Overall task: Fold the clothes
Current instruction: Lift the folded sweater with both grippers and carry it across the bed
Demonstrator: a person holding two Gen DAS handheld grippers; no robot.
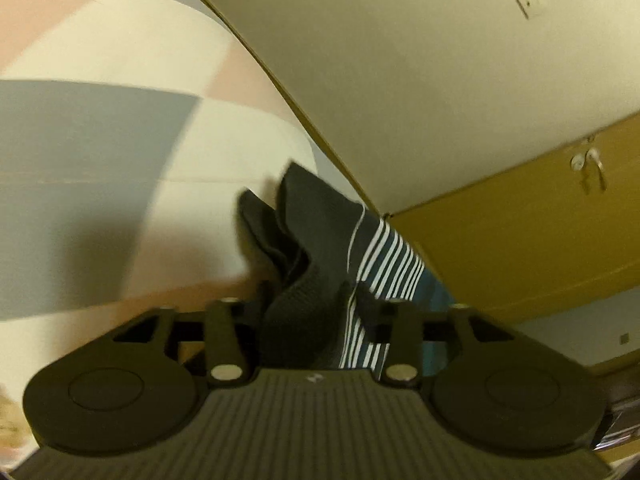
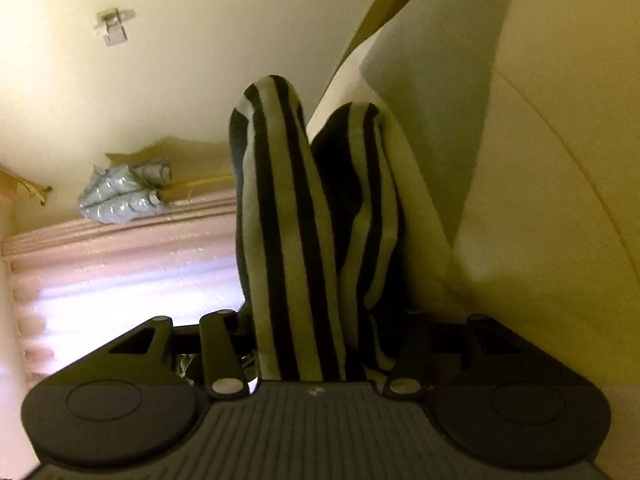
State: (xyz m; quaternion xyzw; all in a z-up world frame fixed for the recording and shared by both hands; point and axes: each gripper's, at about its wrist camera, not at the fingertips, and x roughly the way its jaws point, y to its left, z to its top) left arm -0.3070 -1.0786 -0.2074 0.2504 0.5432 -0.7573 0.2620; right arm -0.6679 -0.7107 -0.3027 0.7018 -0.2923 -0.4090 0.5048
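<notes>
Cream wall with a switch plate at one o'clock, ochre door at three o'clock, pastel-patched bedding at nine o'clock; elsewhere, pink curtain glows at eight o'clock.

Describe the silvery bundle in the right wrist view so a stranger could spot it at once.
Start at the pale pink pleated curtain filling the lower left of the right wrist view. Above its top edge, against the cream wall, sits a crumpled silvery-blue foil-like bundle. Unlike the black-and-cream striped garment rising from the right gripper, it is shiny, wrinkled and unstriped.
</notes>
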